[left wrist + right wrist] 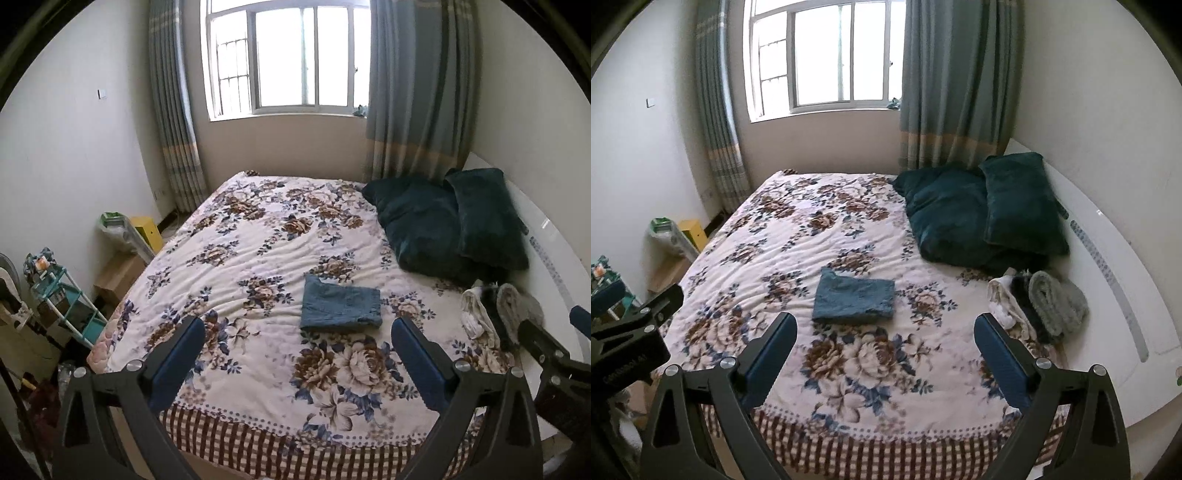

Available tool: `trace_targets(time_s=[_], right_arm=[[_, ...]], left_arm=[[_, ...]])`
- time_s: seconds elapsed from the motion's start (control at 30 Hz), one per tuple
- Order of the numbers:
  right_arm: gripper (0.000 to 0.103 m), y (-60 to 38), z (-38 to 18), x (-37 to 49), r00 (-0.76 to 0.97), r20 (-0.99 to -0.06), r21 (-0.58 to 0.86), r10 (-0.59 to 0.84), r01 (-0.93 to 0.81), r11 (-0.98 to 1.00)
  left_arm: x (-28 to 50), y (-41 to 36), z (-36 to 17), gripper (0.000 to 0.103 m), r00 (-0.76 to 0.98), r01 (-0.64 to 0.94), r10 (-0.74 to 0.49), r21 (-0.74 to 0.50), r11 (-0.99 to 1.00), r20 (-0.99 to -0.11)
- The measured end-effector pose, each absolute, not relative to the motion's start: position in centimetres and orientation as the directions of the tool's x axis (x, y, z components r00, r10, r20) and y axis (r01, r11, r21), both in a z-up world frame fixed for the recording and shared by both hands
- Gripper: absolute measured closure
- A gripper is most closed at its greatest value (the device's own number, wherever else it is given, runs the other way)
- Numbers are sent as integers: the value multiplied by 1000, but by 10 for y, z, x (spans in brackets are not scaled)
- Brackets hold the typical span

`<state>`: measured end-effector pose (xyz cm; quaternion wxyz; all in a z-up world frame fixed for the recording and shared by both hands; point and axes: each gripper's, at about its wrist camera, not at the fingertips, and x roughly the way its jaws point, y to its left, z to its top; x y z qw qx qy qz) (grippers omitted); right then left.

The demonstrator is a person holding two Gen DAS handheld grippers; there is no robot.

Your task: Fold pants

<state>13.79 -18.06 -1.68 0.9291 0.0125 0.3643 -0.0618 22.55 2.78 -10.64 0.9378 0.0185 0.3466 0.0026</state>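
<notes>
We take the folded pants [340, 307] as our landmark: a blue denim rectangle lying flat on the floral bedspread [258, 240], roughly in the middle of the bed's near half. The folded stack looks neat, with one corner on the window side slightly raised.

Our left gripper [297, 336] is nearer to us than the pants and does not touch them. Its two blue-padded fingers [177, 354] stand wide apart, with nothing between them but bedspread and the large printed flower just on our side of the pants. In the left wrist view the pants sit beyond the fingertips, closer to the right finger than to the left.

Our right gripper [884, 332] is likewise on the near side of the pants and clear of them, its fingers [1001, 354] spread wide and empty. In the right wrist view the pants [854, 298] lie just past the fingertips, nearer the left finger. So the pants rest free on the bed, gripped by neither tool.

To the right of the pants, near the white headboard [1108, 295], lies a small heap of clothes [1041, 302] in white, black and grey. Beyond the pants on that same side, two dark green pillows [979, 218] lean against the headboard. Far past the pants, the window [288, 55] stands between blue curtains [413, 92]. Left of the pants, off the bed, a teal rack [70, 299] stands on the floor.
</notes>
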Motion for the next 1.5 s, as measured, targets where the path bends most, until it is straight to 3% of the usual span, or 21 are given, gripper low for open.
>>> trace_targets(time_s=[0.6, 1.5], right_arm=[[4, -219, -93, 245, 647, -749, -31, -139, 176, 984], [3, -210, -105, 257, 653, -745, -36, -137, 167, 985]], left_arm=[[301, -5, -155, 0, 692, 22, 78, 130, 991, -718], [311, -7, -155, 0, 711, -2, 96, 135, 991, -697]])
